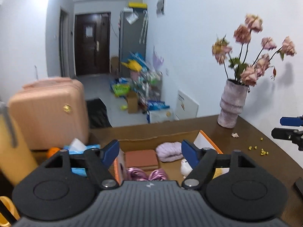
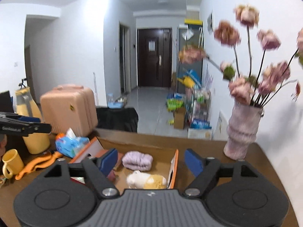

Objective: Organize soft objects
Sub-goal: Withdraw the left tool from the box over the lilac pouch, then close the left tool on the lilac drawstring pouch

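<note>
Fingers (image 2: 108,160) apart, only right wrist shows the yellow mug (image 2: 11,163).

Flowers (image 2: 244,87) motion-blurred at right. Plush toy (image 1: 186,167) partly hidden behind gripper finger. Pink ribbon (image 1: 147,175) cut off by gripper body.

One cardboard box (image 2: 171,158) holds one lilac knitted bundle (image 2: 137,160), one white-and-yellow plush toy (image 2: 146,181), one pink satin item (image 1: 146,174) and one brown block (image 1: 141,159). Near it: one vase (image 2: 242,130), one mug (image 2: 11,161), one tissue pack (image 2: 71,143).
</note>
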### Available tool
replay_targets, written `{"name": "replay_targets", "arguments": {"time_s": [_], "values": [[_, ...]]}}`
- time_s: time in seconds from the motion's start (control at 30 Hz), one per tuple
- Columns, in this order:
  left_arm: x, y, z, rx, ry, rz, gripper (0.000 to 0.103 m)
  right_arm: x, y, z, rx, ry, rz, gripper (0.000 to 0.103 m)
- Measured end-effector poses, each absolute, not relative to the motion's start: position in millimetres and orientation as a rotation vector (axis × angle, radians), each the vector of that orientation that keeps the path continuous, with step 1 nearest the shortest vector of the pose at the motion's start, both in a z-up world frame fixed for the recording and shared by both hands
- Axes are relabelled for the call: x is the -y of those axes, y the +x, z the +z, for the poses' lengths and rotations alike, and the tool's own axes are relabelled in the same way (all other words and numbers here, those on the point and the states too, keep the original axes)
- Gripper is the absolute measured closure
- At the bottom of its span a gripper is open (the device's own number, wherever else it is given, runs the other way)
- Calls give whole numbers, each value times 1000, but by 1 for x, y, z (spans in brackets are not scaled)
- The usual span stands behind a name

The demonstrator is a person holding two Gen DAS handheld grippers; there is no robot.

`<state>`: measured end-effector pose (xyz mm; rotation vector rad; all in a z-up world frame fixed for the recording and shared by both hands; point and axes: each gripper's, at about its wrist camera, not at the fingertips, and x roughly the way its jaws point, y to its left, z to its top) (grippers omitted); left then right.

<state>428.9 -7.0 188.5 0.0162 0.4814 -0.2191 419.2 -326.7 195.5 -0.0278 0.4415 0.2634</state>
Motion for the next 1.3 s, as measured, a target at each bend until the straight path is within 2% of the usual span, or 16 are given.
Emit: {"name": "replay_targets", "arguments": {"time_s": [0.13,0.23,0.43,0.53,0.73,1.0,1.2,1.27,1.3], "values": [[-2,387,199,-438,39,-205,22,325,386,211,-403,-34,284,24],[-7,347,186,-394,29,-176,18,324,354,205,-360,-21,292,22],[-6,257,124,-349,115,-182,15,319,273,149,-318,-9,328,20],[-10,222,101,-338,85,-193,9,318,243,119,-330,24,351,16],[-23,180,65,-399,-15,-155,9,315,203,77,-378,27,364,16],[-10,188,58,-437,-34,-192,9,330,201,49,-438,125,338,16],[22,234,50,-478,-44,-268,9,346,231,37,-475,173,302,17],[38,257,47,-488,-54,-303,13,351,250,34,-488,191,297,17],[47,270,45,-495,-53,-321,18,354,262,33,-494,206,295,17]]}}
